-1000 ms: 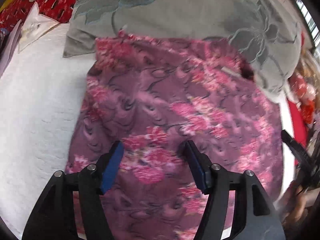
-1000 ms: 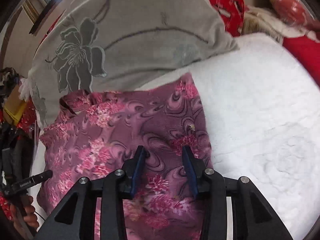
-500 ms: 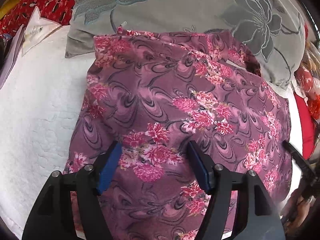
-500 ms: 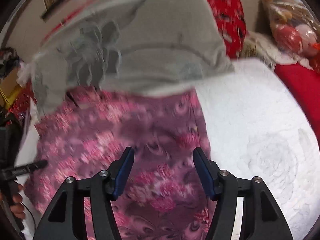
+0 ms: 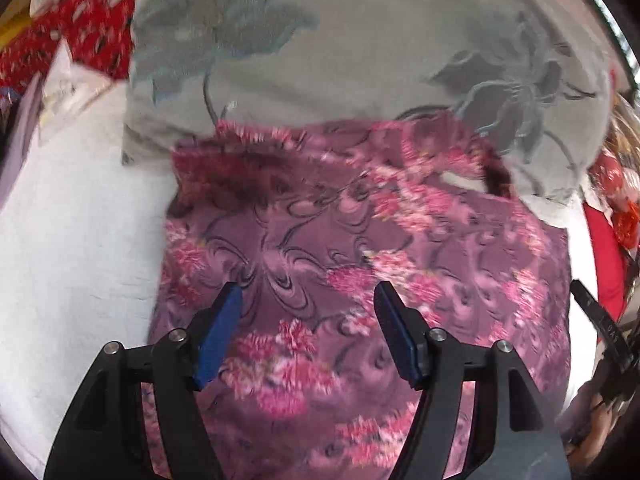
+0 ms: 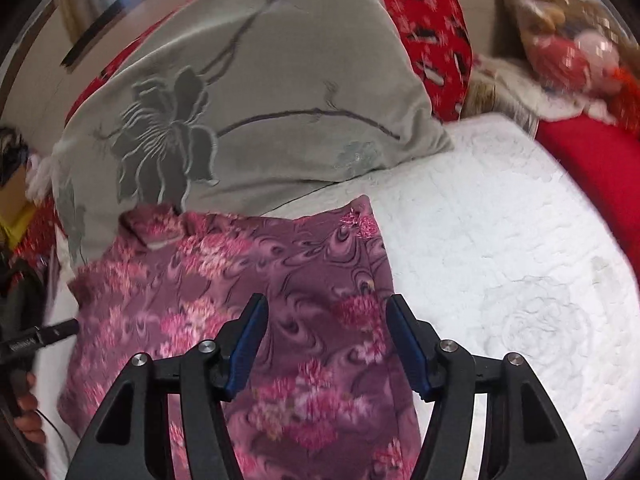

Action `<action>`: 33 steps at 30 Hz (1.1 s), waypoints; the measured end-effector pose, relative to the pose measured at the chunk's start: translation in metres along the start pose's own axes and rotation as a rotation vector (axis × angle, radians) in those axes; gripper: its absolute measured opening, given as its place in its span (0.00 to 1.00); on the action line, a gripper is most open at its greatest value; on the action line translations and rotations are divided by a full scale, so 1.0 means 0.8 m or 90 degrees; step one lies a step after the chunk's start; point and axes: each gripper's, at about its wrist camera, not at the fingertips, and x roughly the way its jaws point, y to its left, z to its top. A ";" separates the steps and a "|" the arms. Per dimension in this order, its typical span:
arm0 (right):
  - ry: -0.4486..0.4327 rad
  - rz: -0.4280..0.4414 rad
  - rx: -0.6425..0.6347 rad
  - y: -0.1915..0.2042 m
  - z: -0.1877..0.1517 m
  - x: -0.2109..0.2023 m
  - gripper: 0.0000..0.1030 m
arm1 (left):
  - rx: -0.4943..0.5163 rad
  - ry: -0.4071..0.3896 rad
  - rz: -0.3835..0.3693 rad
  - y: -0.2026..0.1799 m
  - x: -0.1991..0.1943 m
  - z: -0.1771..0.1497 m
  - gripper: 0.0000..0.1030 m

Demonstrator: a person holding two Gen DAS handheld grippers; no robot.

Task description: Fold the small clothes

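The left gripper (image 5: 306, 320) hangs over the near left part of the purple floral garment (image 5: 360, 280), jaws wide and gripping nothing. The garment lies flat on the white quilted bed (image 6: 500, 260), its far edge against the grey pillow (image 6: 260, 100). Over its right half the right gripper (image 6: 324, 334) stands equally wide, empty. I'd pinch both near corners evenly before lifting, so the fold stays square.

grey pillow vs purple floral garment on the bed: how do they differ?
Colour: the grey pillow is pale grey with a few large dark flower outlines; the purple floral garment is mauve, densely covered in pink blooms and swirls.
Shape: the pillow is plump and bulging; the garment lies flat.
Place: the pillow sits at the far end, and the garment's collar end reaches up against it.
Shared: both rest on the white quilted bedcover and carry floral patterns.
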 end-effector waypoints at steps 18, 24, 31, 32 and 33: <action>0.037 -0.056 -0.188 0.078 -0.046 0.006 0.65 | 0.058 0.022 -0.028 0.030 -0.021 -0.030 0.70; 0.034 0.077 -0.394 0.210 -0.091 -0.045 0.64 | -0.036 -0.005 -0.009 0.118 -0.063 -0.009 0.70; 0.115 0.173 -0.614 0.362 -0.214 -0.040 0.64 | -0.127 0.021 -0.029 0.193 -0.076 -0.028 0.70; 0.122 0.174 -0.633 0.375 -0.226 -0.036 0.64 | -0.132 0.025 -0.029 0.201 -0.078 -0.035 0.70; 0.126 0.170 -0.653 0.389 -0.243 -0.031 0.64 | -0.136 0.028 -0.028 0.208 -0.081 -0.039 0.69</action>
